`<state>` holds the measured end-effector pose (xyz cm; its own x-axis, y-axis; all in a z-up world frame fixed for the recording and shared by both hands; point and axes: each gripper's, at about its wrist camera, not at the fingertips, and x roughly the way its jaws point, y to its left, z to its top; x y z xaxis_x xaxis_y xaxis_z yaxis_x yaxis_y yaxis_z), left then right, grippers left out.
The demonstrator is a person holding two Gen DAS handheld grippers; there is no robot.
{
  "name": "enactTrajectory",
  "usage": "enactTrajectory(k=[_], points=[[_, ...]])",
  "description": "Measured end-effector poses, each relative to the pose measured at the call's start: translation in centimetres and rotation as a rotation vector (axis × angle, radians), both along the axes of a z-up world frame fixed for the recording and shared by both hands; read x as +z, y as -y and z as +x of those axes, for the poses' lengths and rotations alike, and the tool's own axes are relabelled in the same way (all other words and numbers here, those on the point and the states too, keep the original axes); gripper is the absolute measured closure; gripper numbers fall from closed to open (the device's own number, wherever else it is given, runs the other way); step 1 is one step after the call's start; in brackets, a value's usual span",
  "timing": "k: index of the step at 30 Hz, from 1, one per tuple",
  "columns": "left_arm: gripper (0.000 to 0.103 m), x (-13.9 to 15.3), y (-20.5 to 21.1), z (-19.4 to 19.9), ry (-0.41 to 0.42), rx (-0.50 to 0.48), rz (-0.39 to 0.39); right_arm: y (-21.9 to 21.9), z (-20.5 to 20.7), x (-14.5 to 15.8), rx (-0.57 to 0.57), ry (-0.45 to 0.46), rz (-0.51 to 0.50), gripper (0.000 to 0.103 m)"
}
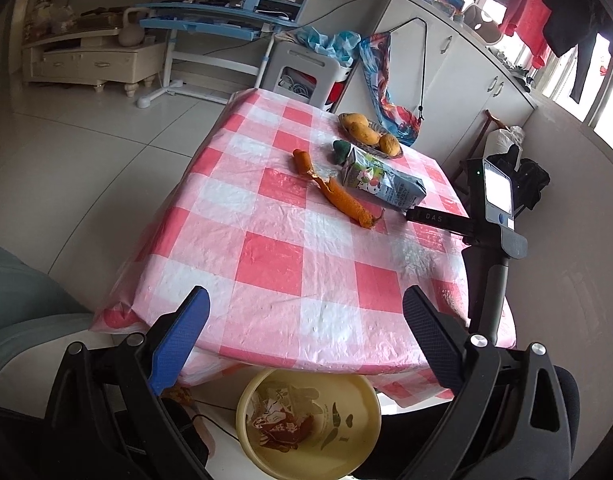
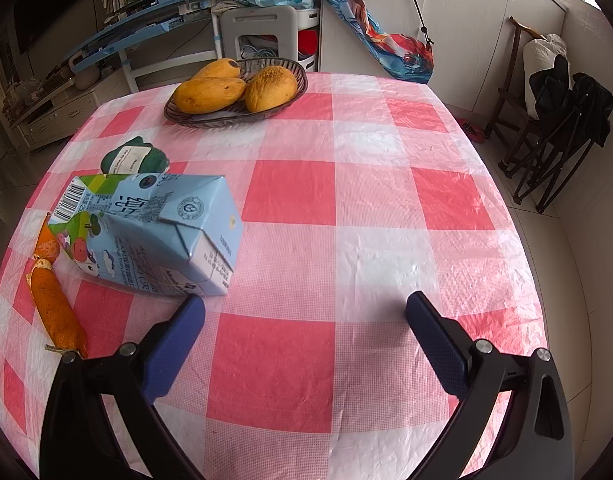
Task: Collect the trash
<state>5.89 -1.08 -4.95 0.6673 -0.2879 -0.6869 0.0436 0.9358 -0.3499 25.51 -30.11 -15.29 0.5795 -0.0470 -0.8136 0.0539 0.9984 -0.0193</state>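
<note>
The letters "DAS" stand in pale print on the black finger of the right gripper, at the right of the left wrist view. The milk carton, lying on its side at the left of the right wrist view, carries a barcode with digits too small to read, large Chinese characters on its blue panel, a round emblem, and lines of fine English print that stay illegible. The green packet behind it bears a white label whose small print cannot be made out.
</note>
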Motion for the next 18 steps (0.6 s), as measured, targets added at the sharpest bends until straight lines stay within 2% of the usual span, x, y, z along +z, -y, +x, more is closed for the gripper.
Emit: enactTrajectory(k=[5,10,18], points=[[0.009,0.0,-0.1,0.1,0.001,0.002,-0.012,0.0,0.0,0.0,0.000,0.000,0.000,0.007],[0.009,0.8,-0.5,-0.2,0.038,0.015,0.017,0.0,0.0,0.0,0.000,0.000,0.000,0.007],[0.009,0.8,-0.8,-0.4,0.033,0.016,0.004,0.0,0.1,0.0,0.000,0.000,0.001,0.007]])
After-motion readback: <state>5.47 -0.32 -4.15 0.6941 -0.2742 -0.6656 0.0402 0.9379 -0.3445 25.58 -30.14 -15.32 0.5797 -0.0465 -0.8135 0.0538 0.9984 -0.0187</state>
